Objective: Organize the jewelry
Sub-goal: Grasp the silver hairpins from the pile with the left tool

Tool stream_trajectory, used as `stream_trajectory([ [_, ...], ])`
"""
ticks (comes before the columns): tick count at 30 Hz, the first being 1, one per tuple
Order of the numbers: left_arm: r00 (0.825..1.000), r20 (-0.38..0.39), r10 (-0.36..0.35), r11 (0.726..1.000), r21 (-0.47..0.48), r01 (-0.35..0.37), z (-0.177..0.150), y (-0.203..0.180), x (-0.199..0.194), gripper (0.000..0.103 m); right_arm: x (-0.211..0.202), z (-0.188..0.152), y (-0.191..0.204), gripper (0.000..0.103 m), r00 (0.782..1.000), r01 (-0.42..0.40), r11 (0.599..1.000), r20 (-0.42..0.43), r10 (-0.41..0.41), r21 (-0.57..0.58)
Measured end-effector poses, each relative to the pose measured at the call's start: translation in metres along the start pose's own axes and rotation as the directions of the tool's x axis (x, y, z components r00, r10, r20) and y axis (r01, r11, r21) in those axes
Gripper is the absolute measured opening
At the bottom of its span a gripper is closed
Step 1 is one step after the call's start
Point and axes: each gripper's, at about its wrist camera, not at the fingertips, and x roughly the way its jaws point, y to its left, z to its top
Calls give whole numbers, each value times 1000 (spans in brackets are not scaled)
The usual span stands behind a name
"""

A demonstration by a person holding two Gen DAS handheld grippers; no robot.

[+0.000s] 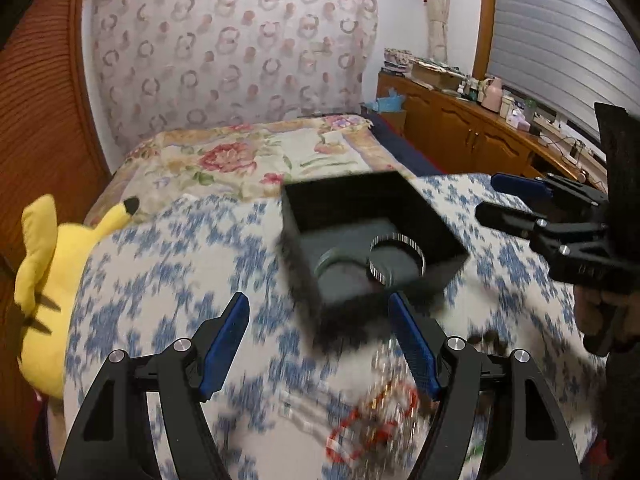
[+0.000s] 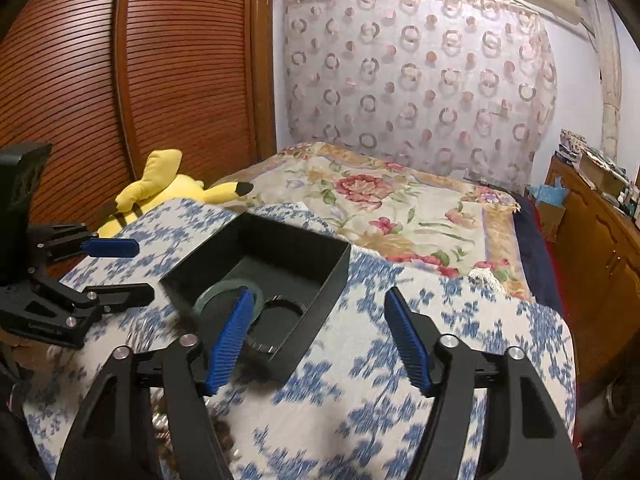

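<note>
A black open box point(image 1: 308, 280) lies on the blue-flowered cloth; inside it are a pale green bangle point(image 1: 332, 261) and a silver bangle point(image 1: 396, 240). A blurred heap of red and metallic jewelry point(image 1: 372, 420) lies just in front of the box. My left gripper point(image 1: 320, 344) is open and empty above the cloth, near the heap. In the right wrist view the box point(image 2: 316, 308) sits left of centre, holding the green bangle point(image 2: 212, 292). My right gripper point(image 2: 316, 340) is open and empty over the box's right side.
A yellow plush toy point(image 1: 44, 276) lies at the cloth's left edge, also in the right wrist view point(image 2: 168, 188). A floral bedspread point(image 1: 256, 156) lies beyond. A wooden cabinet point(image 1: 472, 128) with clutter runs along the right. A slatted wooden door point(image 2: 132, 80) stands left.
</note>
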Motion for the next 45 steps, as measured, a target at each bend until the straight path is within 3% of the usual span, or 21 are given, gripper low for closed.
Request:
stream_trajectory([
  [6, 1000, -27, -14, 1000, -23, 13, -39, 4, -17, 69, -17, -29, 21, 56, 999, -8, 1000, -38, 8, -2],
  [15, 995, -57, -78, 997, -9, 77, -77, -13, -28, 69, -42, -67, 36, 55, 998, 26, 999, -65, -23, 37],
  [20, 991, -77, -109, 993, 38, 113, -84, -32, -24, 43, -55, -82, 44, 55, 997, 32, 998, -74, -28, 51],
  [27, 995, -88, -53, 992, 106, 62, -84, -50, -18, 41, -70, -91, 50, 55, 997, 40, 998, -74, -37, 44],
  [30, 995, -96, 24, 987, 161, -8, -83, -58, -10, 41, -74, -92, 50, 55, 997, 42, 998, -73, -38, 46],
  [34, 993, -95, 63, 977, 207, -42, -84, -60, -5, 41, -77, -92, 50, 55, 997, 42, 998, -66, -39, 46],
  [39, 996, -77, 35, 980, 196, -20, -84, -52, -15, 26, -76, -93, 52, 55, 997, 41, 998, -69, -37, 50],
  [41, 999, -45, 23, 979, 203, -14, -84, -50, -28, 14, -74, -93, 53, 55, 997, 38, 998, -74, -34, 47],
  [45, 999, -25, -26, 986, 162, 30, -79, -40, -48, 10, -68, -93, 57, 55, 996, 32, 999, -80, -28, 43],
])
